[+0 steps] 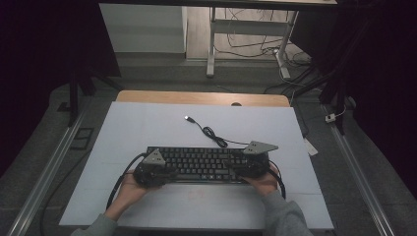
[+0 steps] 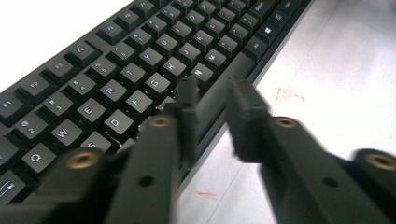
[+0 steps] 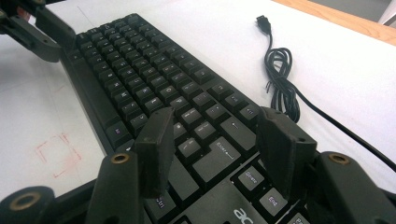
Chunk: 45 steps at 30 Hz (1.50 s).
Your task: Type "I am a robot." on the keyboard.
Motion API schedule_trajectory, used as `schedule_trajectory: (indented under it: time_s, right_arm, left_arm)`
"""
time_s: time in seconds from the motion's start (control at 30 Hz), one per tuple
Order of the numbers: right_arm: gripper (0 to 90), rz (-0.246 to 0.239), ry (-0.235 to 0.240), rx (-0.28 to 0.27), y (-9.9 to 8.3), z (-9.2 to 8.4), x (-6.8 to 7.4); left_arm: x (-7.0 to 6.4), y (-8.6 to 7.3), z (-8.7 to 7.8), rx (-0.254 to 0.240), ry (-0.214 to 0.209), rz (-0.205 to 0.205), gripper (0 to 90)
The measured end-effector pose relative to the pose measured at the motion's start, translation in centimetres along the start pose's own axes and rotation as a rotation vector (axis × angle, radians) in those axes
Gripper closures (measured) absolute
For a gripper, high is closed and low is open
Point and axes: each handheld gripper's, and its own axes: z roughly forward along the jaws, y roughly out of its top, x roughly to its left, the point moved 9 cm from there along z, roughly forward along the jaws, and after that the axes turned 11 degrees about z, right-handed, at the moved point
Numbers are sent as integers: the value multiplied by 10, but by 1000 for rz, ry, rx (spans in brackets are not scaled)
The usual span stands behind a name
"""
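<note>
While my left claw (image 2: 212,100) pinches the near edge of the keyboard (image 1: 199,163), my right claw (image 3: 217,144) straddles its right end, jaws apart, keyboard mid-desk (image 1: 147,128), its cable (image 1: 211,132) coiled behind.

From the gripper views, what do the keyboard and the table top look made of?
The keyboard looks like matte black plastic: moulded keycaps with printed white legends and a dull sheen. The table top looks like a smooth white sheet, maybe laminate or paper, laid over wood; a tan wooden edge shows at the far side.
</note>
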Motion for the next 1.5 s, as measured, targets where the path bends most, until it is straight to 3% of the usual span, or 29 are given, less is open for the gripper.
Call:
schedule_trajectory:
  time_s: [0.1,0.4,1.17,1.37,1.5]
  right_arm:
    - [472,0,-4,3,0,0,-1]
    - [472,-6,2,8,-1,1,2]
    - [472,-5,0,11,-1,2,2]
    - [472,-5,-1,12,-2,2,2]
    - [472,-3,1,5,-1,1,1]
  left_arm:
    - [0,-2,5,21,-3,13,888]
    - [0,-6,16,74,16,35,891]
    - [1,-9,27,107,47,51,891]
    - [1,-8,26,94,49,57,892]
    - [4,-1,15,22,47,24,891]
